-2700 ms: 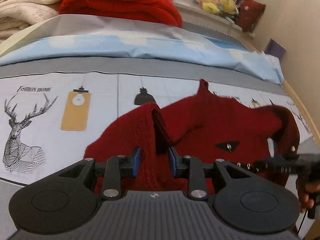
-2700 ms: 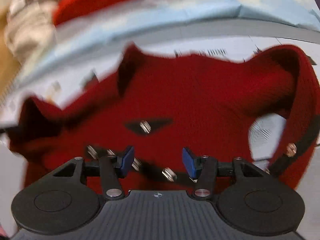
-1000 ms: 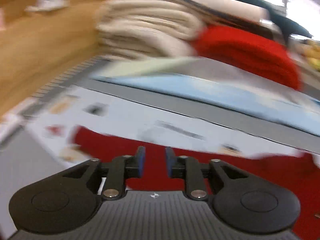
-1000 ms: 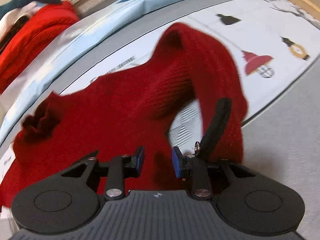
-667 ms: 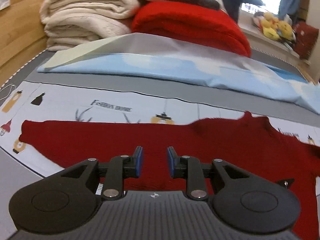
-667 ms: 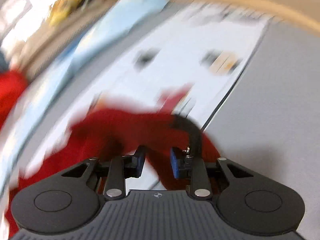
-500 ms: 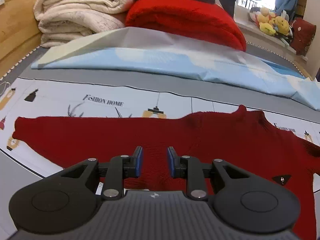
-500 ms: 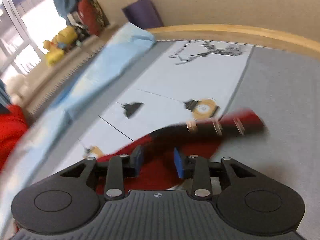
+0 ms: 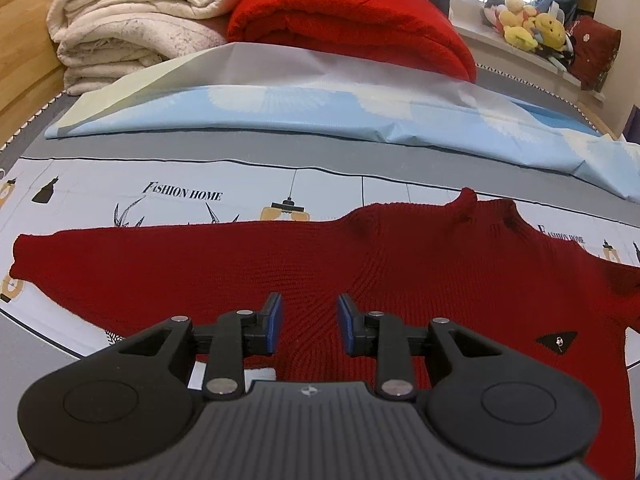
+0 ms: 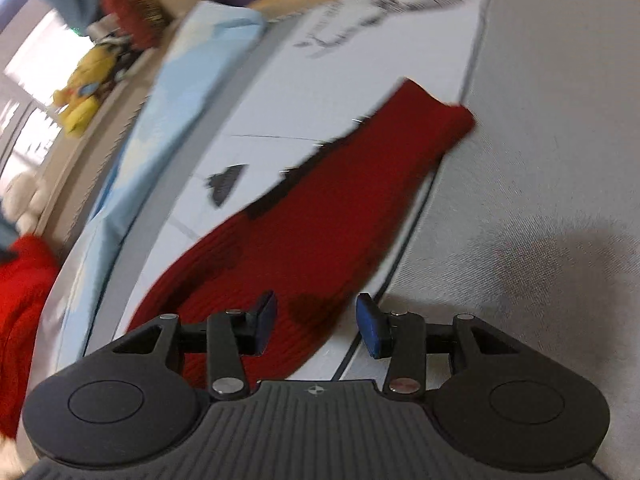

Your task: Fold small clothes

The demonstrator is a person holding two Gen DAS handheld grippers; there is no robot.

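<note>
dark red ribbed knit sweater (image 9: 400, 256) w/ black diamond patch, on white lamp-print bedsheet (image 9: 120, 196) w/ grey border

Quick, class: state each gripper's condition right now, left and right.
Left gripper: open, empty, above the dark red knitted sweater.
Right gripper: open, empty, over the sweater's sleeve.

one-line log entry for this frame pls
phase: sweater spread flat | red sweater: on bed sheet, sleeves out | left claw: open, empty | right claw: open, above sleeve

Printed bed sheet (image 9: 180, 184) under red sweater (image 9: 360, 256), blue cloth (image 9: 280, 116), folded blankets (image 9: 132, 20).
</note>
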